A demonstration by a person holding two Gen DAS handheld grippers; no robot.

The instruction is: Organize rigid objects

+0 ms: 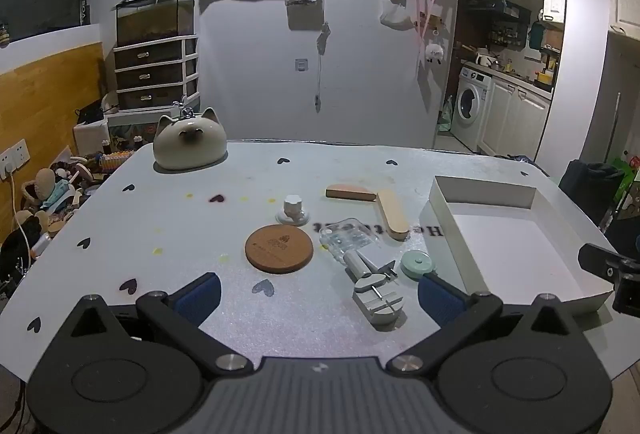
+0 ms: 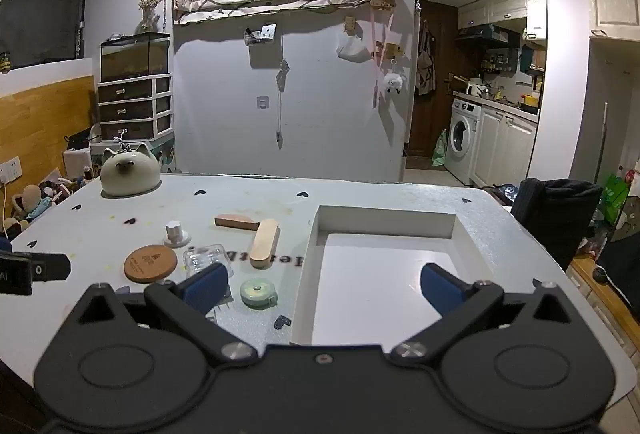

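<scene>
Spread across the frame, a heart-dotted table [image 1: 168, 234] is carrying every item loose, so sorting is apparently not begun. Low in the frame, the left gripper [image 1: 319, 293] is hovering with fingers apart, empty, over a grey tool [image 1: 378, 300]; the right gripper [image 2: 323, 284] is likewise gaping, empty. Mid-frame are lying a green disc [image 1: 417, 263], cork coaster [image 1: 279, 248], clear case [image 1: 347, 237], wooden pieces [image 1: 393, 213] and white knob [image 1: 293, 209]. Right, the white box [image 2: 308, 274] is holding nothing. A cat-shaped ceramic [image 1: 189, 142] is sitting upper left.

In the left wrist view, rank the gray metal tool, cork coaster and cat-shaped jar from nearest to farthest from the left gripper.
From the left gripper:
1. gray metal tool, just ahead, right of centre.
2. cork coaster, farther, slightly left.
3. cat-shaped jar, far left edge of the table.
</scene>
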